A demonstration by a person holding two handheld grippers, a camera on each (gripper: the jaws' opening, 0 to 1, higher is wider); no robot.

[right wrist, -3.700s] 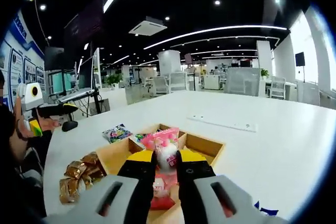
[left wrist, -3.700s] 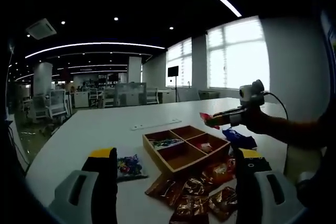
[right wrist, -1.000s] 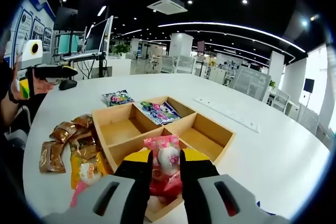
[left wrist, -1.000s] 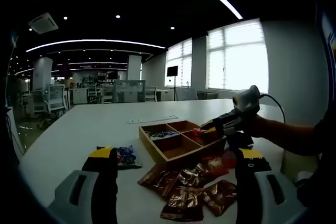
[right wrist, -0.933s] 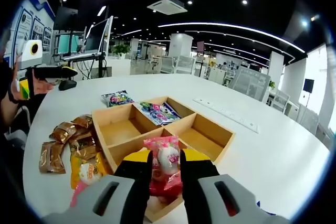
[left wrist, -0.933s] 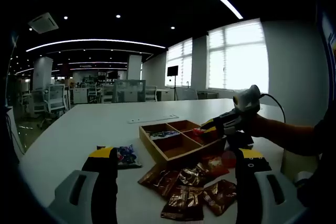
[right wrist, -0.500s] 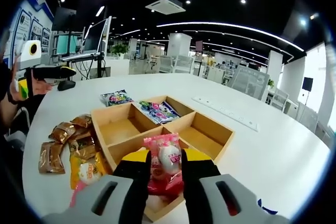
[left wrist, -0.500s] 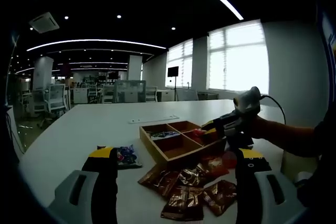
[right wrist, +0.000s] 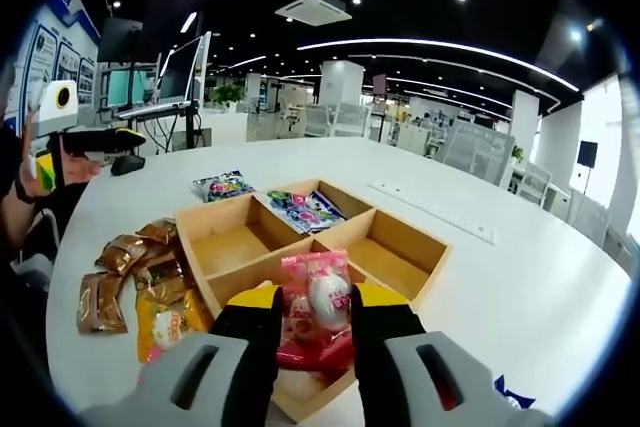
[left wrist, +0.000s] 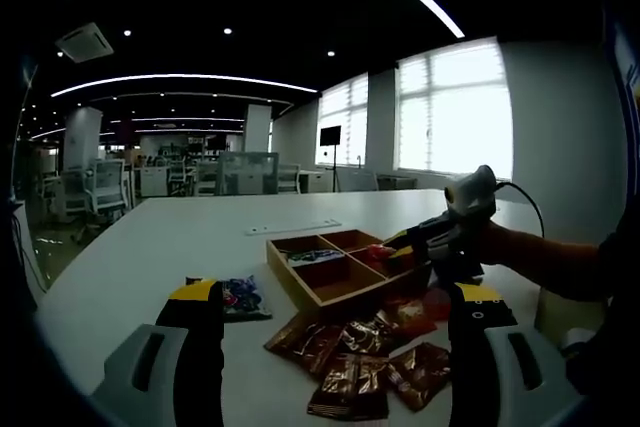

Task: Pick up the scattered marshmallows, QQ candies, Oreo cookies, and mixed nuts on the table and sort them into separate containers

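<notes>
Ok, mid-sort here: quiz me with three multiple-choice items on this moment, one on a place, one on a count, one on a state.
1. Where do the brown snack packets lie?
A. on the table beside the wooden tray
B. inside a tray compartment
C. on a chair

2. How many compartments has the wooden tray?
A. two
B. four
C. six

3. What is the right gripper doing?
A. standing open over bare table
B. shut on the pink marshmallow packet
C. shut on a blue packet

Answers: 1 A, in the right gripper view the brown packets rest on the white table against the tray's outer wall. 2 B, crossed dividers split the tray into four. 3 B, its fingers press both sides of the pink marshmallow packet above the tray's near compartment.
</notes>
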